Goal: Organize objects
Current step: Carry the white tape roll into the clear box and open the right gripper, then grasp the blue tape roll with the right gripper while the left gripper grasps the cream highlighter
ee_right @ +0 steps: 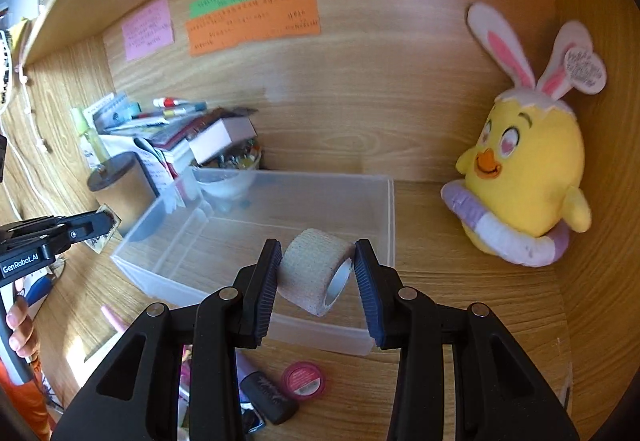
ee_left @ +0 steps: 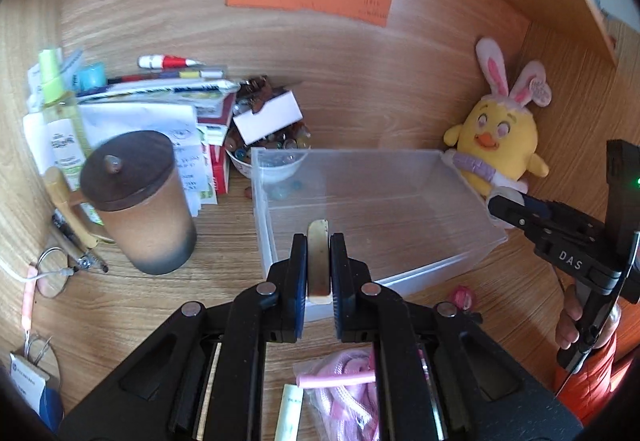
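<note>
A thin flat tan slab [ee_left: 319,261] is clamped by the left hand-held gripper [ee_left: 319,273], a beige bandage roll [ee_right: 316,275] by the right hand-held gripper [ee_right: 316,281]; both are held above the clear plastic bin [ee_right: 384,233], seemingly for depositing.

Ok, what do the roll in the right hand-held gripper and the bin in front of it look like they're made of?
The roll looks like beige woven or crepe bandage wrap: matte, finely textured surface around a pale smooth core, probably cardboard or plastic. The bin looks like clear, slightly frosted plastic: the wood grain shows through its thin, rigid-looking walls.
</note>
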Demonstrator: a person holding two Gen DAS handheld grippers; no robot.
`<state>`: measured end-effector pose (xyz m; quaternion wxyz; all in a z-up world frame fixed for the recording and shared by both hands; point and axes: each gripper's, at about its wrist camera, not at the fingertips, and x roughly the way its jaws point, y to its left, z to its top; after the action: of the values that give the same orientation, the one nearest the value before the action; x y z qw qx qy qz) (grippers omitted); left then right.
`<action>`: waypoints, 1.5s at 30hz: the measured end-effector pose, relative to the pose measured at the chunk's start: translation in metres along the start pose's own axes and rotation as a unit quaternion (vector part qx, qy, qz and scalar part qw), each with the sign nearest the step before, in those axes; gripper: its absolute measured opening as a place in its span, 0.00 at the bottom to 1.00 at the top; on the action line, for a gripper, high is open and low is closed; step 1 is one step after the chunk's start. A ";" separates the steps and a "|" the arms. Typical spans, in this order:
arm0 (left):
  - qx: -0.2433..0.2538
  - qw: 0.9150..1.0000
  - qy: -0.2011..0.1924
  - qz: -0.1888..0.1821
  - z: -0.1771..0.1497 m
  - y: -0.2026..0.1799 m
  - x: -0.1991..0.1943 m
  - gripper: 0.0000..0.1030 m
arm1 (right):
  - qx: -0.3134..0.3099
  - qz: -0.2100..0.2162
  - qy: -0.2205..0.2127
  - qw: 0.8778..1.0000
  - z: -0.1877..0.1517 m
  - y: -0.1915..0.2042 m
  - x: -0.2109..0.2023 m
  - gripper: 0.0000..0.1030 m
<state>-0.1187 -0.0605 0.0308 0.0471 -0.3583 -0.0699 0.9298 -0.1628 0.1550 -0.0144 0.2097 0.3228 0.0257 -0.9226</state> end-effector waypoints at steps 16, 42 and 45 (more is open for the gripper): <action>0.042 0.997 0.072 0.000 -0.001 -0.012 0.060 0.10 | 0.002 0.011 0.082 0.997 -0.010 0.001 0.061 0.34; 0.055 0.996 -0.050 0.041 -0.016 -0.017 -0.037 0.93 | -0.026 -0.005 0.011 1.000 -0.014 0.020 -0.024 0.80; 0.052 0.997 -0.045 0.045 -0.027 -0.012 -0.044 0.95 | -0.013 0.006 0.015 1.000 -0.023 0.017 -0.034 0.80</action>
<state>-0.0677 -0.0524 0.0424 0.0204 -0.3156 -0.0072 0.9486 -0.1186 0.1568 -0.0103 0.2194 0.3336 0.0391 -0.9160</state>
